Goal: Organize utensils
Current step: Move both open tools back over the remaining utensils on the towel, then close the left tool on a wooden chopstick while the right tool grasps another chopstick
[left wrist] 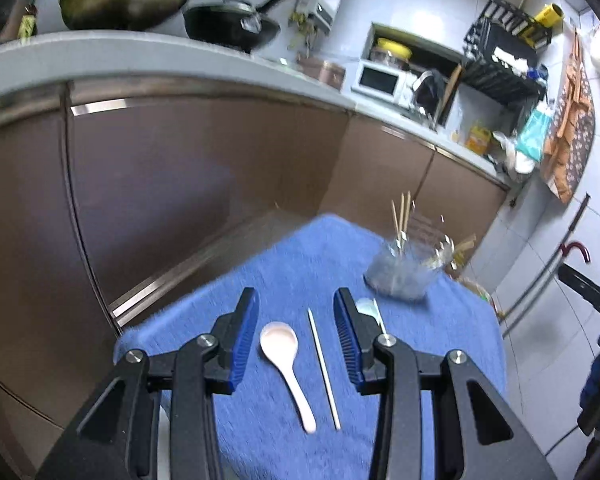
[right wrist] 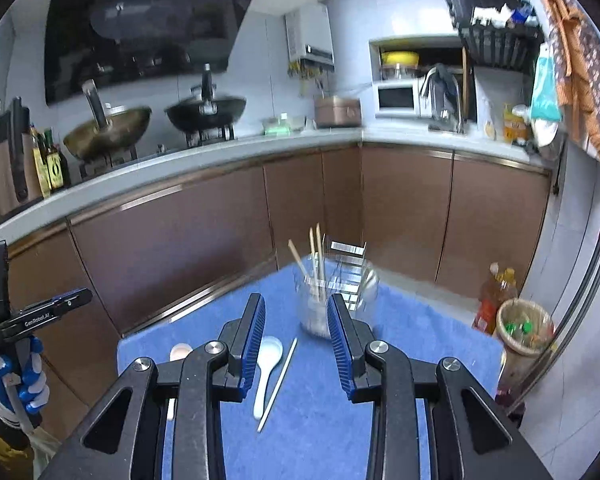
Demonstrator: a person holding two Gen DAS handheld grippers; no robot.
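- Brown cabinets [right wrist: 188, 240] run under a pale counter [right wrist: 236, 148] that carries two woks [right wrist: 206, 114], a microwave [right wrist: 396, 98] and bottles [right wrist: 48, 160].
- In front of them stands a surface covered by a blue towel [left wrist: 284, 276], where the utensils lie.
- A bin [right wrist: 526, 330] stands on the floor to the right of it, with two bottles just behind.
- The left gripper [left wrist: 296, 336] hangs above the near part of the towel, its jaws spread with nothing between the pads; a pink spoon [left wrist: 286, 364] and a single chopstick [left wrist: 324, 368] lie on the cloth below the gap.
- The right gripper [right wrist: 296, 344] also hangs over the towel, jaws apart and empty.
- A gloved hand [right wrist: 14, 380] holds the left gripper at the left edge of the right camera's view.
- A clear jar [right wrist: 316, 304] stands at the far right of the towel with several chopsticks [right wrist: 316, 256] upright in it; what looks like a small metal rack [right wrist: 348, 264] is just behind, though blur makes that uncertain.
- A white spoon [right wrist: 266, 368] lies beside the loose chopstick, bowl toward the jar, the pink spoon on the chopstick's other side.
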